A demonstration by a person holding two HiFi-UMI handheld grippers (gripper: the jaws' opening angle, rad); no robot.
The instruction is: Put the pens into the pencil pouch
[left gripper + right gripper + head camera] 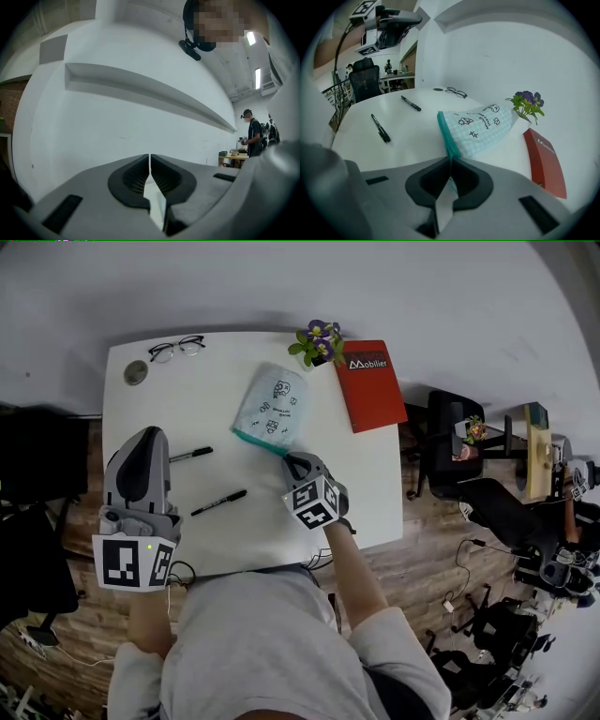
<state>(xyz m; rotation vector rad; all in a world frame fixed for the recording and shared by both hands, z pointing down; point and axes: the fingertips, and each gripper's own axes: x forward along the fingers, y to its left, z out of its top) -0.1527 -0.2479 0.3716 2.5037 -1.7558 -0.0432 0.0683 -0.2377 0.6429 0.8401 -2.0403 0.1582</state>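
- The right claw (450,161) is pressed together on the teal zip edge of the pencil pouch (272,407), pinching it at the corner nearest the person.
- The pencil pouch is pale blue check with small drawings. It lies on the white counter (370,474), and its far end is near the potted flowers (319,341) and the red book (370,383).
- The left claw (149,158) is pressed together with nothing between its jaws. It is held up above the counter's left side and faces a white wall.
- Two black pens lie on the counter to the left of the pouch, apart from it and from each other: the far pen (192,455) and the near pen (218,502). Both lie clear of the claws.
- A pair of glasses (176,348) and a small round disc (136,372) sit at the counter's far left corner.
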